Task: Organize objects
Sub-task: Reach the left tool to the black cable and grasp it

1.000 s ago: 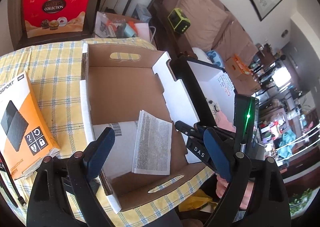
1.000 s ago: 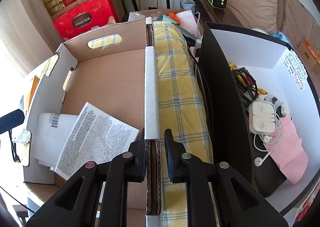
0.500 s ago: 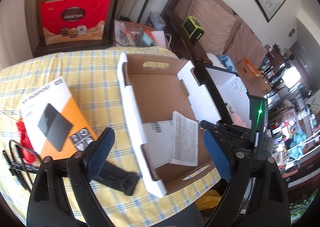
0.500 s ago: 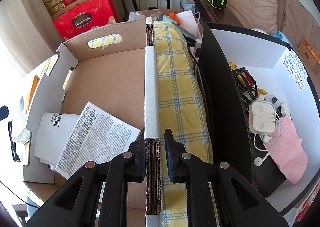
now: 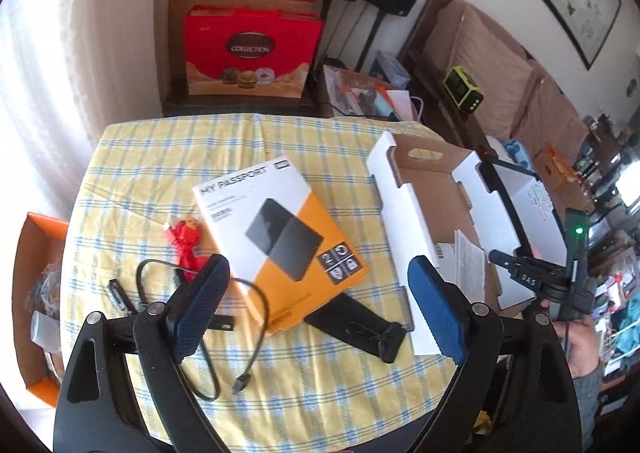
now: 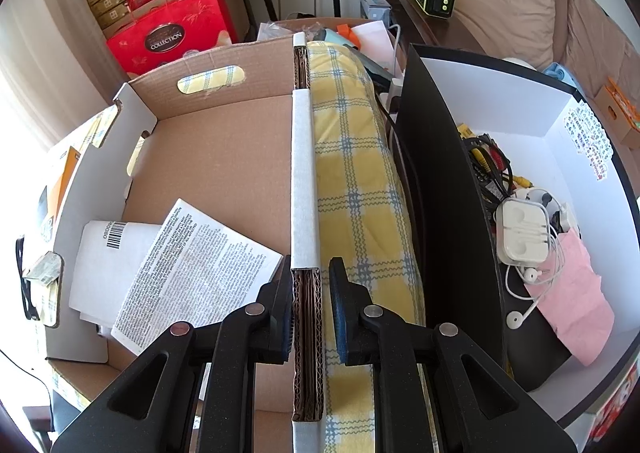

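Observation:
A shallow cardboard box [image 5: 424,213] sits at the table's right side with printed paper sheets [image 6: 192,273] lying inside. My right gripper [image 6: 310,313] is shut on the cardboard box's right wall [image 6: 304,181]. My left gripper [image 5: 316,305] is open and empty, raised above the table. Below it lie an orange and white My Passport box [image 5: 280,237], a black cable [image 5: 224,317], a black strap-like piece [image 5: 360,329] and a small red toy [image 5: 186,241].
The table wears a yellow checked cloth [image 5: 168,157]. A black box with white inside [image 6: 560,181] holds earphones and cables to the right. An orange bin [image 5: 32,293] stands left of the table. Red gift boxes [image 5: 248,53] are stacked behind.
My left gripper has pulled back and left, away from the cardboard box, so the Passport box, cable and strap now show. The right gripper has stayed clamped on the box wall.

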Demonstrator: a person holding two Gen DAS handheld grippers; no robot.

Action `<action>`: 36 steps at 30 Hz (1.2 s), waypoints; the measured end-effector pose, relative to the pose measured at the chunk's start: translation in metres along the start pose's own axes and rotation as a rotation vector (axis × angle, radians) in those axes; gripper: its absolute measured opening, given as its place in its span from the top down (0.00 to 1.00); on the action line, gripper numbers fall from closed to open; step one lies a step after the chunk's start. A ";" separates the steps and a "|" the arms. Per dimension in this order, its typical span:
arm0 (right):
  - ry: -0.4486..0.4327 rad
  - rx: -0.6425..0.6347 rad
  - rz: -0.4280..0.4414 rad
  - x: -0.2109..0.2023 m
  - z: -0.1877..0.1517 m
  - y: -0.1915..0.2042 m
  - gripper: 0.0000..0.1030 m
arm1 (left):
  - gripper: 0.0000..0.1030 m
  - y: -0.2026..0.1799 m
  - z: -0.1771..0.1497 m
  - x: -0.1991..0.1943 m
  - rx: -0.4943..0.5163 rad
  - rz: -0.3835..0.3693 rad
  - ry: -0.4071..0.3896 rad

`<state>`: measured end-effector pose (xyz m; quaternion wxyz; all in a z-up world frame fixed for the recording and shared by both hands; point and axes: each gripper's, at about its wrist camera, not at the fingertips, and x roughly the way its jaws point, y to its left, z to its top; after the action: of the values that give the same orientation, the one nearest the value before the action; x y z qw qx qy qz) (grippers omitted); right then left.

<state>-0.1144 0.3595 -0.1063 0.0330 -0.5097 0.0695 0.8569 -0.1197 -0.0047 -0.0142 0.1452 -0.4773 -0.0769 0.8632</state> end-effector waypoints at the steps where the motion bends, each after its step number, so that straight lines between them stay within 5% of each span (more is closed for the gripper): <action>1: -0.002 0.000 0.001 -0.001 0.000 0.000 0.87 | 0.13 0.009 -0.002 0.000 -0.011 0.012 0.003; 14: 0.006 -0.006 0.009 0.002 -0.005 0.004 0.87 | 0.13 0.103 -0.042 0.006 -0.151 0.121 0.052; 36: -0.009 -0.070 -0.034 0.000 -0.013 0.013 0.91 | 0.13 0.082 -0.081 0.016 -0.104 0.058 0.091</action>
<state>-0.1050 0.3451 -0.1114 0.0301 -0.5078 0.0309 0.8604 -0.0741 -0.0776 -0.0921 0.0984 -0.5250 -0.1008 0.8394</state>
